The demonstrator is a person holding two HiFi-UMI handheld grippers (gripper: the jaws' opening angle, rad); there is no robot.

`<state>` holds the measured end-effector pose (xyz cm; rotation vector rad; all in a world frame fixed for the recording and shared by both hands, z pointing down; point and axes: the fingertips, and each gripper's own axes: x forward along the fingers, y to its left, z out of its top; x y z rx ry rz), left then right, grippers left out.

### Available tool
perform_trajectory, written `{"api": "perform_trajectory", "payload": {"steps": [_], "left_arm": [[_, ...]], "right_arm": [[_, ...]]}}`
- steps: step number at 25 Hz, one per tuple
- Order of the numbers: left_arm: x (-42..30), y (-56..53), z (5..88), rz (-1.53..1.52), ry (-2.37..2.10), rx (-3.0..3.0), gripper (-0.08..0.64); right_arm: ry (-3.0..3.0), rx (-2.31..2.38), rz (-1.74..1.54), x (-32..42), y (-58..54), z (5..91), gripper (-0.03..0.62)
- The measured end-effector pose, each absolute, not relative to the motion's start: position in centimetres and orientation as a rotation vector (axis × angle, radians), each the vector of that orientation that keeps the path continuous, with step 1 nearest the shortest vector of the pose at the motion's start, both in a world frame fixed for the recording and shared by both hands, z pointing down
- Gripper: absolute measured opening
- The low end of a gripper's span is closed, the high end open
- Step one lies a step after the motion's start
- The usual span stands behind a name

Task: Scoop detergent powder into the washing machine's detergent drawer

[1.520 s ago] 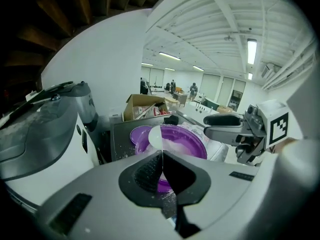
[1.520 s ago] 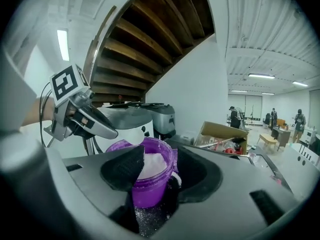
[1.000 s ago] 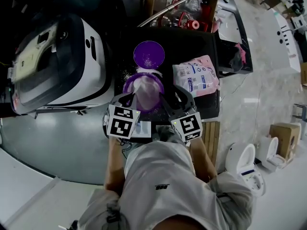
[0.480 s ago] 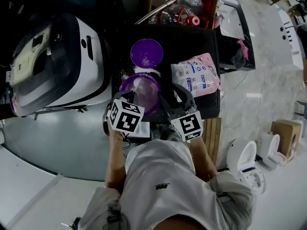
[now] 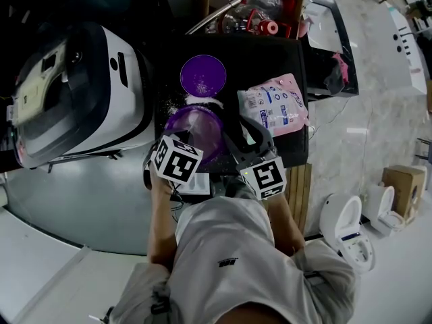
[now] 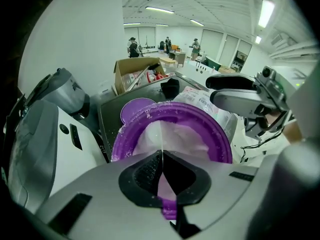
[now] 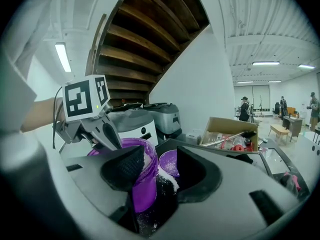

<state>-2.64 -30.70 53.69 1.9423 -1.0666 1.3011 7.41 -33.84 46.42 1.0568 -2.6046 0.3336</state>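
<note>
A purple tub (image 5: 194,128) of white powder stands on the black table (image 5: 270,52), with its purple lid (image 5: 202,75) lying just behind it. My left gripper (image 5: 187,139) reaches over the tub's near rim. In the left gripper view this gripper (image 6: 161,156) is shut on a purple scoop handle (image 6: 170,211), and the tub (image 6: 172,131) fills the view ahead. My right gripper (image 7: 160,166) is open beside the tub (image 7: 137,184), above spilt powder (image 7: 169,180). The white washing machine (image 5: 81,93) stands left of the table. A pink detergent bag (image 5: 275,103) lies to the right.
A cardboard box (image 5: 250,12) of bottles with a metal rod sits behind the table. White fixtures (image 5: 344,228) and a small box (image 5: 401,184) stand on the floor at right. My legs fill the lower head view. People (image 6: 132,46) stand far off.
My left gripper has shifted up and forward over the tub and tilted. It now covers more of the powder. The right gripper has barely moved.
</note>
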Motion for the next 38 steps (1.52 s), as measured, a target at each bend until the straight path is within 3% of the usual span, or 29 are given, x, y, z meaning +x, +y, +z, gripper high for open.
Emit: {"api": "perform_trajectory", "payload": {"steps": [15,38], "left_arm": [[0.8,-28.8,53.3,1.259,-0.786,2.002,0.015],[-1.2,-27.2,49.2,0.631,-0.903,2.113,0.015]], "right_arm": [[-2.603,1.099,0.342,9.1,-34.1,46.8,0.202],[-2.570,1.107,0.265,6.6,-29.5,45.5,0.202]]}}
